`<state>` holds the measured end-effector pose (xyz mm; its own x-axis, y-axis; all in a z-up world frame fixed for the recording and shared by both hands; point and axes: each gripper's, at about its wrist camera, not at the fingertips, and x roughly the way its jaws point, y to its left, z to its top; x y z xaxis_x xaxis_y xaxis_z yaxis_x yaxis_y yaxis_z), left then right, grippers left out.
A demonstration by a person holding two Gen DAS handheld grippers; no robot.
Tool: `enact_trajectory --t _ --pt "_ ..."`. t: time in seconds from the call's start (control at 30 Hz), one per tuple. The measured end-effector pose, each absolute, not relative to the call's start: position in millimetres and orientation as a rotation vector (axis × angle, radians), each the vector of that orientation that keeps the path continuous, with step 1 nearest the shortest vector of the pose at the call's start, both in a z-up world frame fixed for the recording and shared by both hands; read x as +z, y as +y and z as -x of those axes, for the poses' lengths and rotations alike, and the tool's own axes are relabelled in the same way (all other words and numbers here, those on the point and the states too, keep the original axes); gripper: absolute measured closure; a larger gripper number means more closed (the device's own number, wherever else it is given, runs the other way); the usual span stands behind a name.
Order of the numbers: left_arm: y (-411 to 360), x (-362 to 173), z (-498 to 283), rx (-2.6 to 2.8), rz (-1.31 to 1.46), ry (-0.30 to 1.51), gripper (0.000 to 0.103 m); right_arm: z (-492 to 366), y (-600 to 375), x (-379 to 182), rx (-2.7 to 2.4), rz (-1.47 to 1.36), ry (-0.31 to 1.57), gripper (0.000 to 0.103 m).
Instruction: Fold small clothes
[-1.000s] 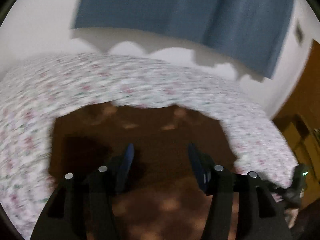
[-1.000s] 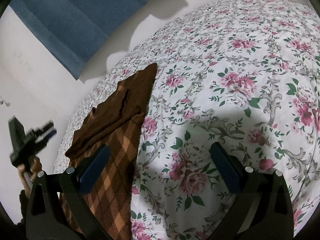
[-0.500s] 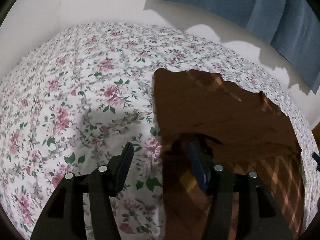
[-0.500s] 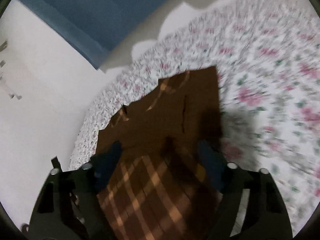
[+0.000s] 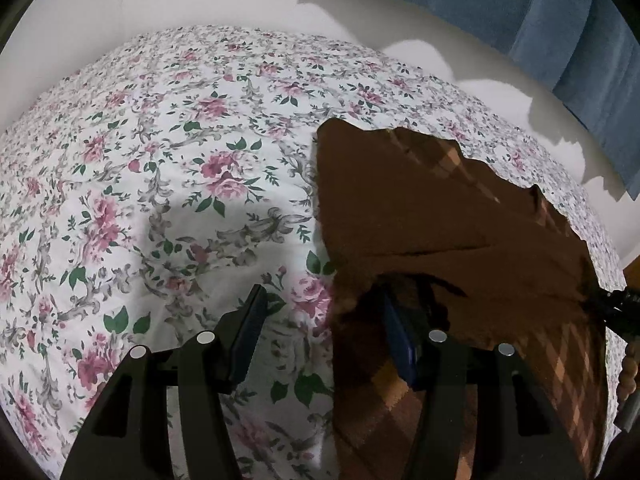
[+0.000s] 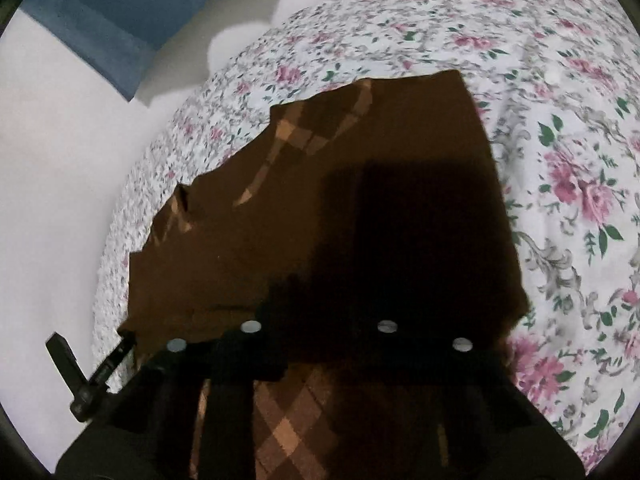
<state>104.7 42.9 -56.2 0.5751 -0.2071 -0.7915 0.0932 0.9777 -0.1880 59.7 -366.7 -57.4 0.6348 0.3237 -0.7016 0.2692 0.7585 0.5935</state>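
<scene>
Right gripper: jaws have just been closing, from wide apart a second ago to nearly together; fingertips are lost in shadow under the cloth at lower centre of the right wrist view, so a pinch on the fabric is judged likely, not confirmed.
Left gripper: jaws half apart, unchanged; the right-hand finger sits under a raised edge of cloth, the left-hand finger over bare sheet; nothing is seen clamped.
Brown argyle garment: spread at centre right of the left wrist view, near edge lifted over both tools; a second ago it lay flat well to the left in the right wrist view.
Floral bedsheet: fills the left half.
Blue curtain: upper right.
Task reading: both tools have been brought to the near hem; a fold away from the cameras appears about to start.
</scene>
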Motion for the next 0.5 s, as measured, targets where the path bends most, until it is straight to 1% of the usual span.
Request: enact_trajectory --t 0.03,0.2,0.37,0.5 --pt "44 -56 -106 -0.172 0.136 0.941 0.046 -60 -364 -54 0.035 -0.719 0.891 0.092" --pt "50 -58 -108 -0.165 0.166 0.939 0.046 -28 -375 -37 0.018 -0.728 0.796 0.093" --pt "50 -58 -108 -0.157 0.156 0.935 0.046 -23 -385 -61 -0.041 -0.724 0.854 0.093" --pt "50 -58 -108 -0.162 0.172 0.937 0.046 -23 -387 -67 -0.035 -0.735 0.846 0.093"
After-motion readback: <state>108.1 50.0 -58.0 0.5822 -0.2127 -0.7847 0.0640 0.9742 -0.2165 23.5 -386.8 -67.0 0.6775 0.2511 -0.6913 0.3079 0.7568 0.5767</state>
